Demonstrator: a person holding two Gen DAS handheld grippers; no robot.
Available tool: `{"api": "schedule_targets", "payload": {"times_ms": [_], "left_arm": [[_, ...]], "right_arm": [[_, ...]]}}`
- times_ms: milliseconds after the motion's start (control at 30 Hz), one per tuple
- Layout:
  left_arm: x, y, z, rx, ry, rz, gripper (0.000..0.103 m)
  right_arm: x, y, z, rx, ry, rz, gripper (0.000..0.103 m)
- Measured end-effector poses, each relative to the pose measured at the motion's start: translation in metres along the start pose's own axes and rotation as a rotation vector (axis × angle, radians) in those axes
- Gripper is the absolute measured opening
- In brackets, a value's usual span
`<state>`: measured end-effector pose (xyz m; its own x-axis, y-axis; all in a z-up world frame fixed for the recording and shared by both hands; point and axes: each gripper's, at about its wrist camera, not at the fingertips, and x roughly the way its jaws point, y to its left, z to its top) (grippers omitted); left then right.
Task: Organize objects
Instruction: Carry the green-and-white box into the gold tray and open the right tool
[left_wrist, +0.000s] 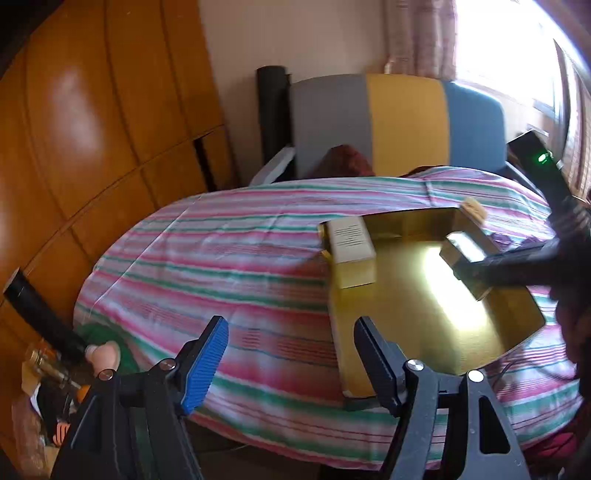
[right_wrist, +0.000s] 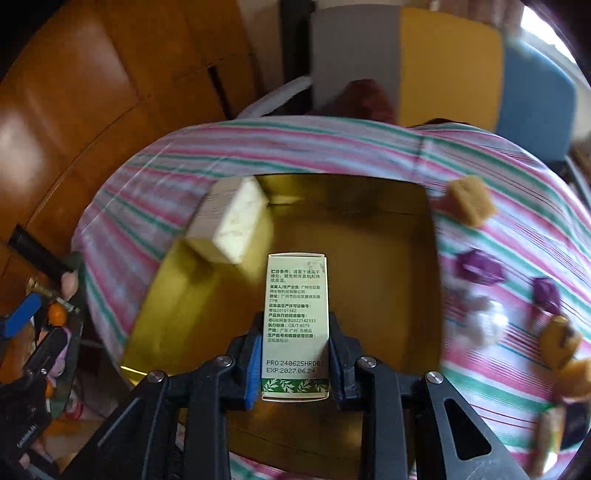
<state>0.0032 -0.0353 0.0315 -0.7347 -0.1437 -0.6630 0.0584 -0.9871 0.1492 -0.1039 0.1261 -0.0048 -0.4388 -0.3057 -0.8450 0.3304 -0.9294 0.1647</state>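
Note:
A shallow gold tray (left_wrist: 417, 332) (right_wrist: 388, 295) lies on the striped cloth. A white box (left_wrist: 351, 251) (right_wrist: 232, 221) rests tilted at its far left corner, partly over the rim. My right gripper (right_wrist: 293, 354) is shut on a narrow white carton (right_wrist: 295, 314) with printed text and a green leaf band, held above the tray's middle. From the left wrist view, that carton (left_wrist: 465, 254) and the right gripper (left_wrist: 517, 266) hang over the tray's right side. My left gripper (left_wrist: 291, 362) stands open with nothing between its fingers, over the cloth just left of the tray's near corner.
Purple wrapped sweets (right_wrist: 478, 267), a brown block (right_wrist: 471, 205) and orange-brown pieces (right_wrist: 559, 341) lie on the cloth right of the tray. A chair (left_wrist: 402, 122) with a grey, yellow and blue back stands behind the table. A wooden cabinet (left_wrist: 92, 129) fills the left.

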Motion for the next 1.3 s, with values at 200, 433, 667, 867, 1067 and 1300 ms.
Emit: {"api": "schedule_targets", "payload": {"times_ms": [200,433,667,867,1067,1300], "left_arm": [[0.009,0.039,-0.008,-0.091,0.033,0.052,0.072],[0.026,0.055,-0.017,-0.147,0.082,0.046,0.072],[0.030,0.054,-0.019,-0.152,0.088,0.046,0.072],[0.031,0.058,-0.020,-0.171,0.092,0.064,0.072],[0.031,0.057,-0.024,-0.189,0.107,0.067,0.072],[0.029,0.051,-0.025,-0.205,0.113,0.058,0.072]], "right_arm": [[0.061,0.059,0.014,-0.037,0.069,0.000,0.030],[0.096,0.073,0.026,0.041,0.096,-0.030,0.031],[0.089,0.078,0.024,0.035,0.040,-0.050,0.049],[0.045,0.084,0.007,-0.050,-0.089,-0.135,0.054],[0.004,0.089,-0.008,-0.100,-0.199,-0.174,0.056],[-0.037,0.090,-0.019,-0.125,-0.293,-0.208,0.061]]}}
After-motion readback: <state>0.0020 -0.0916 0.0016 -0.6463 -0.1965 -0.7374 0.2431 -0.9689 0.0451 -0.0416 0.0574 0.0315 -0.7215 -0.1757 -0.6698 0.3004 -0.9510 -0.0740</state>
